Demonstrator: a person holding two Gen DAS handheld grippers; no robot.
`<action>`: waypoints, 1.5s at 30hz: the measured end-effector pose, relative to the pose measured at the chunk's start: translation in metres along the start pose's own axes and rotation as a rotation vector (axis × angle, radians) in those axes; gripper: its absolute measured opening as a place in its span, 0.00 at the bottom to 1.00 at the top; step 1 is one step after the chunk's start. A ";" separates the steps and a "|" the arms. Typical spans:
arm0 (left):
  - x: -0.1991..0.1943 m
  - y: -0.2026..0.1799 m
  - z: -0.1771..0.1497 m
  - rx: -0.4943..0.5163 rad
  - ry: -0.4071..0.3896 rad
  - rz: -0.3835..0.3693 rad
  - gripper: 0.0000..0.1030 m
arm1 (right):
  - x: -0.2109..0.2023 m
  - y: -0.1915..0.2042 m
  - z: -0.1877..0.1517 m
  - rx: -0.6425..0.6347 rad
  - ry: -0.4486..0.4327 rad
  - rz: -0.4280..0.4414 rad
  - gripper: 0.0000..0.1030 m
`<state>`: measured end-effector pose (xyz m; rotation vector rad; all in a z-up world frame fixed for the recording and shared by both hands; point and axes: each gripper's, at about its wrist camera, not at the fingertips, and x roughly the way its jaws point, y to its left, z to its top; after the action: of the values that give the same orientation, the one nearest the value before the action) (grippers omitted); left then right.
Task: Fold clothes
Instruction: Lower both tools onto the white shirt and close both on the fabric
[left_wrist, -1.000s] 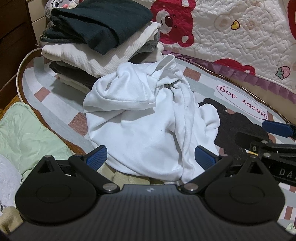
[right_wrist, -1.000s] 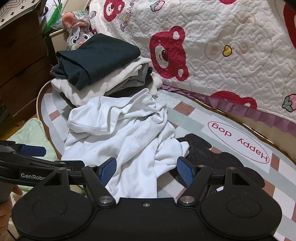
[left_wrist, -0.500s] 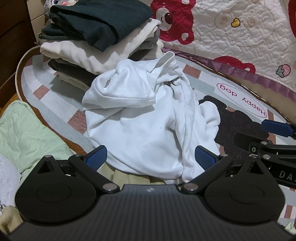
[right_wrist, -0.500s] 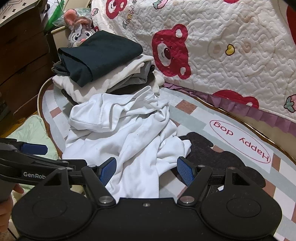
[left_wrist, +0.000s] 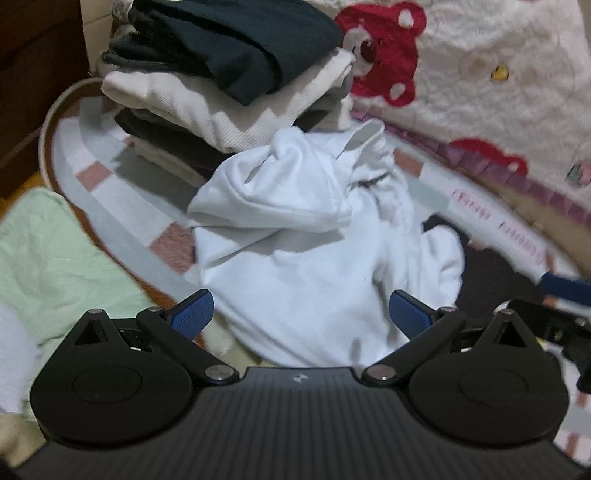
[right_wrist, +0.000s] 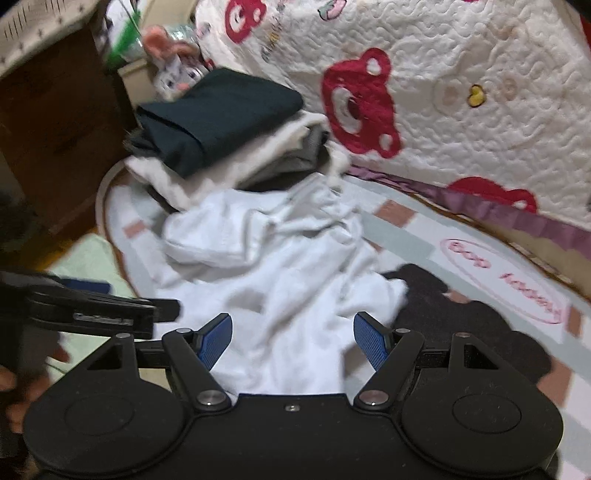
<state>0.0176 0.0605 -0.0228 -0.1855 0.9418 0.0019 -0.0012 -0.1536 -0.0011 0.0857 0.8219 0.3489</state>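
We see a crumpled white shirt (left_wrist: 317, 258) mid-frame, its shape lost in folds, left gripper (left_wrist: 301, 312) apart, right gripper (right_wrist: 291, 339) just opening wider, rug (right_wrist: 461, 236) lettering blurred

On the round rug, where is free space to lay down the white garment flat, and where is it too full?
Free: the rug right of the crumpled white garment, around the pink oval label, up to the quilt. Crowded: the far left, where the folded stack stands, touching the garment.

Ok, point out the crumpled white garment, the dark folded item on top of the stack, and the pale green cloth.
crumpled white garment (left_wrist: 310, 280), left wrist view, its broad front panel
dark folded item (right_wrist: 221, 118), right wrist view, its flat top
pale green cloth (left_wrist: 48, 254), left wrist view, its middle
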 end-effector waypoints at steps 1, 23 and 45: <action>0.001 0.003 0.000 -0.007 -0.011 -0.011 1.00 | 0.003 -0.004 -0.001 0.030 -0.002 0.023 0.80; 0.063 0.082 -0.010 -0.301 0.024 0.030 0.62 | 0.122 -0.088 -0.017 0.427 0.221 0.073 0.81; 0.099 0.100 -0.018 -0.356 0.005 -0.018 0.58 | 0.179 -0.138 -0.028 0.718 0.130 0.226 0.75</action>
<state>0.0535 0.1484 -0.1284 -0.5230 0.9395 0.1535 0.1281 -0.2250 -0.1746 0.8368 1.0392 0.2579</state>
